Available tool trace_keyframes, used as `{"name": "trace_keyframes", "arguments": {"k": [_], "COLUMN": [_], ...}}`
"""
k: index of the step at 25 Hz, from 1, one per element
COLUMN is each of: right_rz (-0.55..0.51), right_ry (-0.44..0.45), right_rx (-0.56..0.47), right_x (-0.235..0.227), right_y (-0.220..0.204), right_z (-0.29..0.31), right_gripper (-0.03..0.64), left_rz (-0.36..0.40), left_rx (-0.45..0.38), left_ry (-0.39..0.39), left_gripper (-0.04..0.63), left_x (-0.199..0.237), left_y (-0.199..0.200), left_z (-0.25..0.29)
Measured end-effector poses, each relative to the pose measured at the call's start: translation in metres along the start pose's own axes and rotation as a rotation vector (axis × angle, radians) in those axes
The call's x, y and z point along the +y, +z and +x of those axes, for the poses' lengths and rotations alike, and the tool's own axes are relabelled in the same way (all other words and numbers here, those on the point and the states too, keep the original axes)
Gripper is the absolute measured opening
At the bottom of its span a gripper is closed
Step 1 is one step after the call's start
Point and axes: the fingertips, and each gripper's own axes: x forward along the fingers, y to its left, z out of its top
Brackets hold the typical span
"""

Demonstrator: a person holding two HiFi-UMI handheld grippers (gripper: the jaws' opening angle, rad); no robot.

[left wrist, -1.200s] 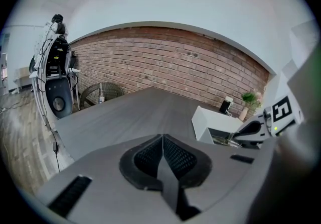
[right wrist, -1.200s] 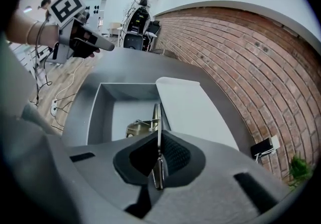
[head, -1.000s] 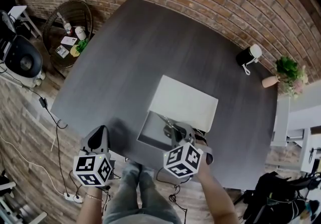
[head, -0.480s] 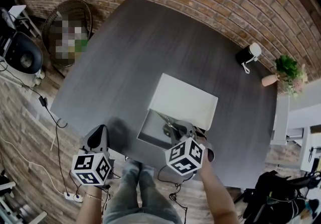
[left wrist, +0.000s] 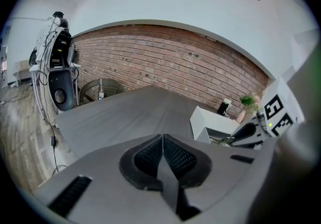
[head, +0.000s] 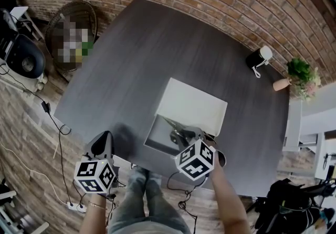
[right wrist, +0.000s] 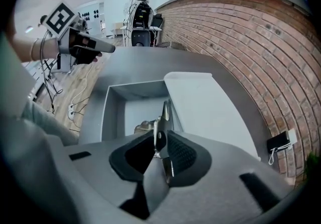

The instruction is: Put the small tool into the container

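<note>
A white container [head: 153, 140] stands open on the dark table, its lid [head: 193, 106] folded back behind it. My right gripper [head: 184, 136] points steeply down into the container. A small metal tool [right wrist: 163, 115] hangs between the gripper's jaws over the container floor [right wrist: 135, 110] and rests against the right pad [right wrist: 181, 153]. The jaws of the right gripper [right wrist: 159, 143] have just been opening, and the left pad stands clear of the tool. My left gripper [head: 102, 145] hovers at the table's near edge, left of the container. In its own view the left gripper [left wrist: 162, 153] is shut and empty.
A black-and-white device with a cable [head: 260, 59] and a potted plant [head: 300, 74] sit at the table's far right. A round wire basket [head: 71, 28] and a speaker [head: 23, 60] stand on the floor at left, with cables [head: 52, 117] along the table's left edge.
The right gripper has tipped slightly, and its marker cube has shifted a little up and right in the head view. The left gripper has stayed put.
</note>
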Motion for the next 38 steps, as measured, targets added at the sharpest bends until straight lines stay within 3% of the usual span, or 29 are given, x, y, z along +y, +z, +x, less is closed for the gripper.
{"name": "trace_keyframes", "arguments": {"k": [25,32,38], "right_rz": [0.022,0.099,0.235], "right_ry": [0.144,0.185,0.213], "right_rx": [0.038,-0.026,-0.163], "right_x": [0.024,0.027,0.02], "right_y": [-0.001,0.011,0.021], "right_z": [0.0,-0.015,-0.046], "right_gripper": [0.163,0.166,0.189], "left_rz": [-0.002,0.001,0.041], "left_rx": [0.001,-0.006,-0.041], "left_ry": [-0.021,-0.037,-0.071], "left_gripper": [0.008,0.008,0.008], "left_x": [0.0,-0.002,-0.019], "left_y": [0.004,0.012,0.034], "left_z": [-0.003,-0.004,-0.005]}}
